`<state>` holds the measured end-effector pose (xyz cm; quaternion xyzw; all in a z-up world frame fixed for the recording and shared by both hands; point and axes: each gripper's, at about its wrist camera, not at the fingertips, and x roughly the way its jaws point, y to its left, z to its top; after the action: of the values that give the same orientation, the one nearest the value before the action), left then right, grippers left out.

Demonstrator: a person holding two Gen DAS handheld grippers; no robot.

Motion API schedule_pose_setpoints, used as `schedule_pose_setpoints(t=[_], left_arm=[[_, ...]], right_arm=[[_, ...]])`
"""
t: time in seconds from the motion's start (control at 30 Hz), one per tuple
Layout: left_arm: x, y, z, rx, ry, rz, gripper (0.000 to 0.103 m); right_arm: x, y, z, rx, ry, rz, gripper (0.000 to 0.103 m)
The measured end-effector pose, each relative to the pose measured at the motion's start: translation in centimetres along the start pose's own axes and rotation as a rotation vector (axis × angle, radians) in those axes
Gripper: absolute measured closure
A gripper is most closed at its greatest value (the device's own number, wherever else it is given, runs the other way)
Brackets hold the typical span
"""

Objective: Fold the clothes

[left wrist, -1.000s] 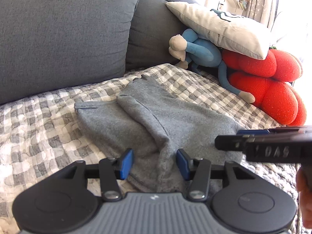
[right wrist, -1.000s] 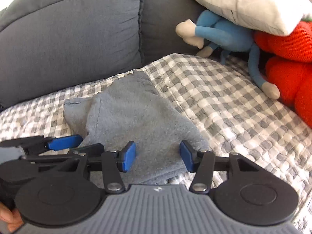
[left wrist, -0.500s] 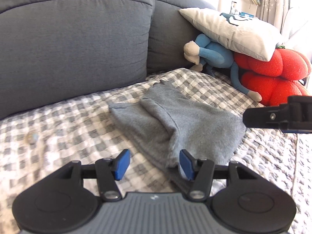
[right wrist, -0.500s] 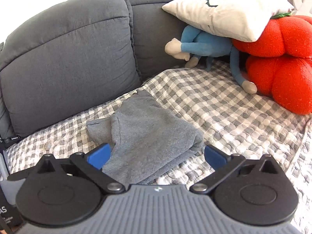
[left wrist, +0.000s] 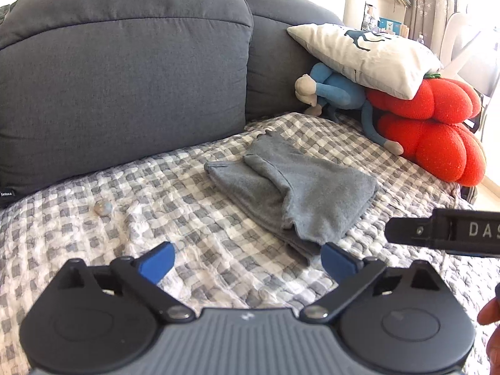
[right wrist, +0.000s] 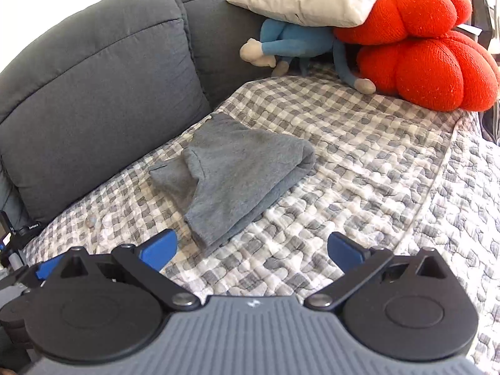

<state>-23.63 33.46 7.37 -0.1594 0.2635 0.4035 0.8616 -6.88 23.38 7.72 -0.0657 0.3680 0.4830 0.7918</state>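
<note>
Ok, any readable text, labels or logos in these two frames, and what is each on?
"DAS", cut off by the frame edge: on the right gripper, seen from the left wrist view.
Small white tag on the sofa cushion: too small to read.
Dark print on the white pillow: a graphic, no legible words.

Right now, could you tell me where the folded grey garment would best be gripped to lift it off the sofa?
Probably at the near end of the grey garment, where its stacked layers end in a loose edge facing the right gripper. Come in low from the near side over the checked blanket, so one finger slips beneath all layers; the far right side is a rounded fold.
</note>
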Motion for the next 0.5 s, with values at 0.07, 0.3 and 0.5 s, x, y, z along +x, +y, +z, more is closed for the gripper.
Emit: schedule_pose_setpoints(t=[0.07,0.3,0.5], left_arm=[[-0.6,-0.1,-0.2,0.015,-0.015,0.012,0.001],[-0.7,-0.2,-1.0,0.004,0.045,0.015,0.001],[-0.5,-0.2,-2.2,0.007,0.093,0.021,0.001]], right_arm=[[-0.5,0.6,-0.3,-0.039,-0.004,0.006,0.000],[-2.4,0.3,-1.7,0.005,-0.017,-0.059,0.000],[-3.1,-0.1,-3.8,-0.020,0.020,-0.081,0.000]])
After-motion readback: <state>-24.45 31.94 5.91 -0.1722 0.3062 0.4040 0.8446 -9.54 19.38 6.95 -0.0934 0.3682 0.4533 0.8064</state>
